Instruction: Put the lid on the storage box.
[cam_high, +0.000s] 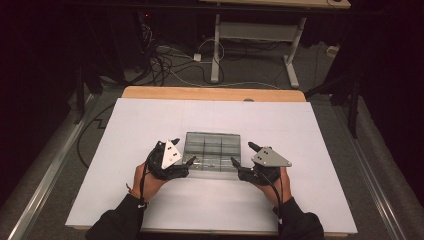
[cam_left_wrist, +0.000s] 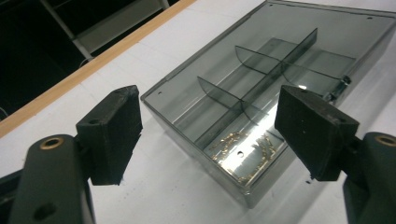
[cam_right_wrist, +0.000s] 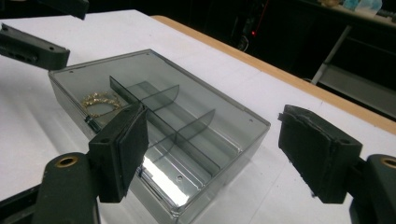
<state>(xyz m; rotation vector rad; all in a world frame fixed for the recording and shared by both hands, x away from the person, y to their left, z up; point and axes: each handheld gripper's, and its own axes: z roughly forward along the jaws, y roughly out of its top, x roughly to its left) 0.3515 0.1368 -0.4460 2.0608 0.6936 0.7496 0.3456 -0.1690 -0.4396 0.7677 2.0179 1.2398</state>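
A white table top (cam_high: 150, 120) carries a smoky clear divided box (cam_high: 212, 150) near its middle, toward the person's edge. Both forearms come in low, hands angled inward at the box's near corners. The left gripper (cam_high: 191, 161) sits at the near left corner, jaws spread wide, holding nothing. The right gripper (cam_high: 234, 162) mirrors it at the near right corner, equally spread. A gold chain (cam_left_wrist: 243, 154), possibly a bracelet, lies in one near compartment.
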